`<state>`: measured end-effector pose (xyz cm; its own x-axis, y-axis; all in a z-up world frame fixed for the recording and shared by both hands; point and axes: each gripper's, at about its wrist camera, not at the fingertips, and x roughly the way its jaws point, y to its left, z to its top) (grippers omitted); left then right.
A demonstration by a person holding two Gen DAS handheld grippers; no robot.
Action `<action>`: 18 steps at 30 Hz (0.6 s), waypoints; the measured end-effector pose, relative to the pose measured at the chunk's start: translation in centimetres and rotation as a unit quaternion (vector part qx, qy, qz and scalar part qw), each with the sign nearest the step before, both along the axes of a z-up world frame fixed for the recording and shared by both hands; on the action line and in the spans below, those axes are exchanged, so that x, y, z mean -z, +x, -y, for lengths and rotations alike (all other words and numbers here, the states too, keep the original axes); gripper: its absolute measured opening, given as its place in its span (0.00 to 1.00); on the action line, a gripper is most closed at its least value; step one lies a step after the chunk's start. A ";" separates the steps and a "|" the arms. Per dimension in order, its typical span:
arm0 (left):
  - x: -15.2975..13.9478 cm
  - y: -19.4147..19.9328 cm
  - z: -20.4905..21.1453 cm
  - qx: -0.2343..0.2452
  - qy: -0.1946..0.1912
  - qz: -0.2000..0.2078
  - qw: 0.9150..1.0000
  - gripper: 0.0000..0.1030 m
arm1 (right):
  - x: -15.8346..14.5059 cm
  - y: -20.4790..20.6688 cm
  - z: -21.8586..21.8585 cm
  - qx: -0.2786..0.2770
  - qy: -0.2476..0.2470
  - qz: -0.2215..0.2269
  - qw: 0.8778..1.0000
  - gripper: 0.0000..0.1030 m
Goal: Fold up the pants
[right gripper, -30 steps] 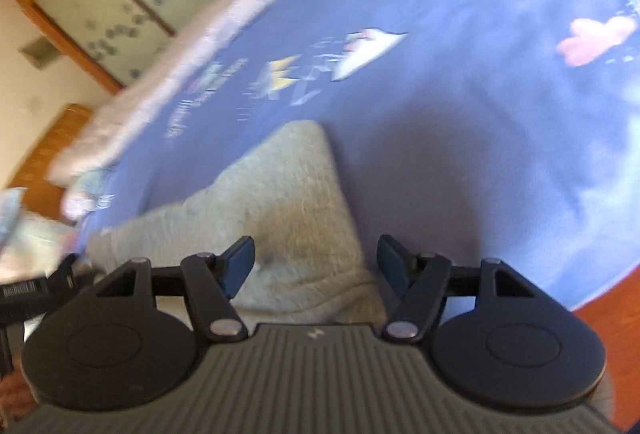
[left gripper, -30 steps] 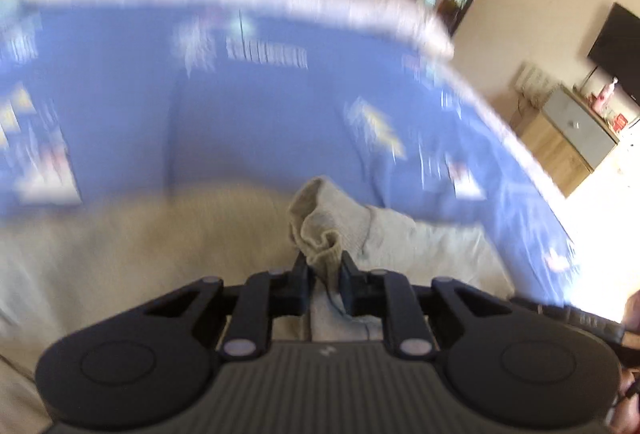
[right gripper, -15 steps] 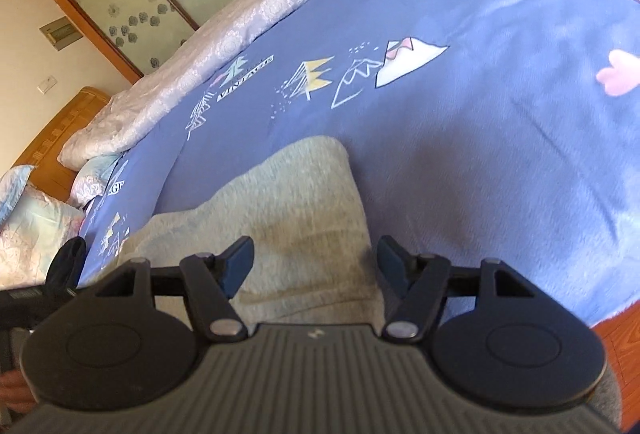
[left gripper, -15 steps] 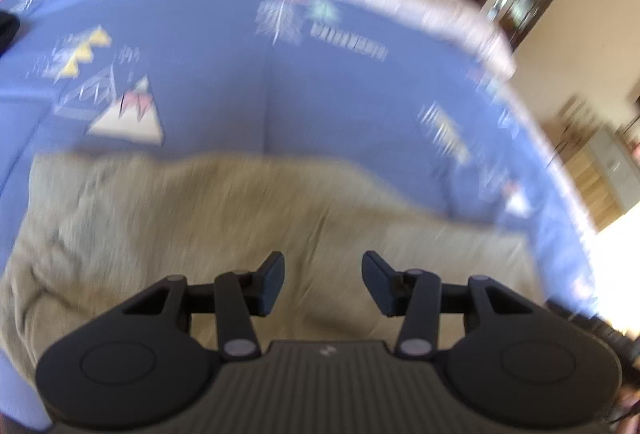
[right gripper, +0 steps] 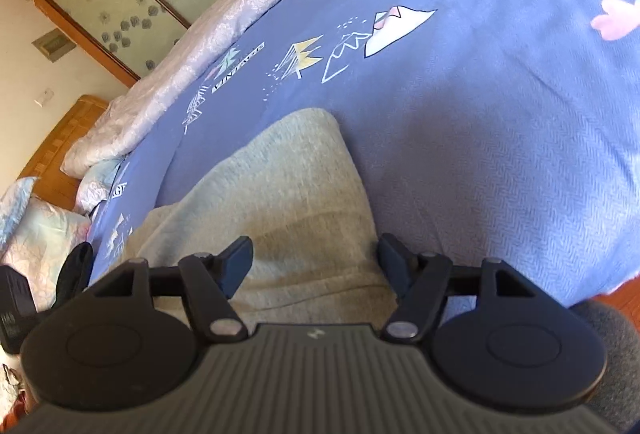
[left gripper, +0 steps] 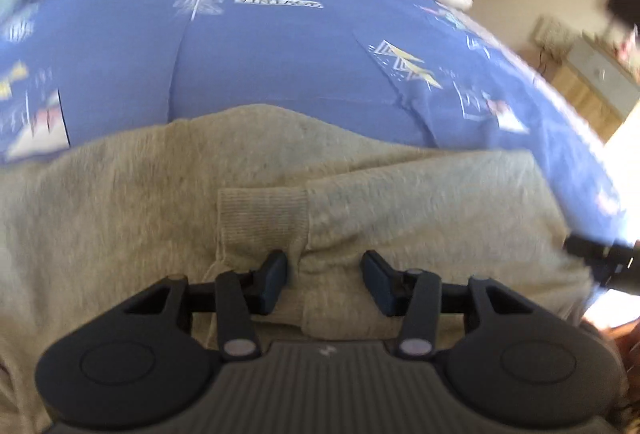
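1. The grey pants (left gripper: 280,194) lie spread on a bed with a blue printed cover (left gripper: 280,46), near its front edge; the left wrist view is somewhat blurred.
2. In the left wrist view, a ribbed cuff (left gripper: 264,218) rests on top of the grey fabric, roughly at the middle of the garment.
3. The left gripper (left gripper: 324,276) hovers low over the pants with its jaws spread apart, gripping nothing; its left fingertip (left gripper: 274,274) sits just at the lower edge of the cuff, though touch cannot be told.
4. The right gripper (right gripper: 316,264) is likewise released, jaws wide, holding nothing, above one end of the pants (right gripper: 288,194) near the bed's front edge.
5. That end of the pants runs toward the middle of the blue cover (right gripper: 480,114), ending in a rounded corner.
6. A pale floral quilt (right gripper: 224,34) runs along the far edge of the bed, with a wooden headboard (right gripper: 60,138) and a pillow (right gripper: 36,226) at the left of the right wrist view.
7. A wooden cabinet (left gripper: 600,90) stands beyond the bed's right edge in the left wrist view.
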<state>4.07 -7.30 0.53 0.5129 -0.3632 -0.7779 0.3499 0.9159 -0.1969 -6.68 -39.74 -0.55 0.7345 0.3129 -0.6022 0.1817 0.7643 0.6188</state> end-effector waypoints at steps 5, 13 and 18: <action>-1.2 0.6 -0.7 -0.013 -0.018 -0.031 0.999 0.46 | -0.7 -0.4 -0.5 0.015 -0.025 0.000 1.000 0.71; -4.5 0.9 -2.4 -0.025 -0.111 -0.065 0.991 0.52 | -0.9 -1.0 -2.0 0.007 -0.044 -0.020 0.999 0.18; -7.6 0.7 0.2 0.020 -0.135 -0.056 0.989 0.72 | -6.5 -1.7 -7.9 -0.073 -0.140 0.085 0.984 0.15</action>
<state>4.73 -7.52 8.11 0.4101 -0.5834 -0.7010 0.3472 0.8106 -0.4715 -8.36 -31.86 6.00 0.7911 0.2616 -0.5530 -0.0302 0.9195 0.3919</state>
